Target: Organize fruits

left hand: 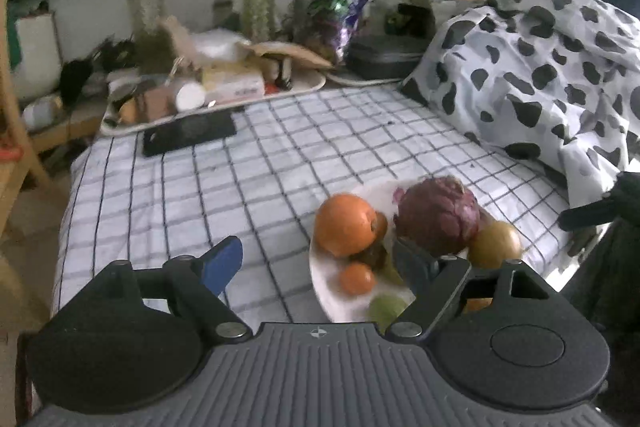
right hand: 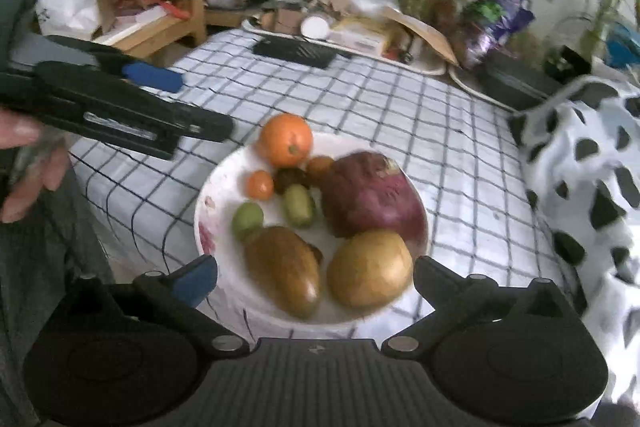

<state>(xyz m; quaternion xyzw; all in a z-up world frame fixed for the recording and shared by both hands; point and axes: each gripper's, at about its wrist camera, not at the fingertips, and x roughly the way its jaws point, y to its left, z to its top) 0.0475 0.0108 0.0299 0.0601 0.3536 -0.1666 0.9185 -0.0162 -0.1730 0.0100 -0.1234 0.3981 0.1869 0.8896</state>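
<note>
Both claws stand wide with nothing between the fingers: the right gripper (right hand: 314,277) hangs over the near rim of the white plate (right hand: 218,187), the left gripper (left hand: 320,259) at that plate's left edge. On the plate lie a big orange (right hand: 286,139), a purple cabbage (right hand: 370,199), two brownish fruits nearest the rim, small green and orange ones between

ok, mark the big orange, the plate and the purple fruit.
big orange (right hand: 286,139), right wrist view, middle of its skin
plate (right hand: 216,187), right wrist view, bare left rim
purple fruit (left hand: 438,215), left wrist view, front face
</note>
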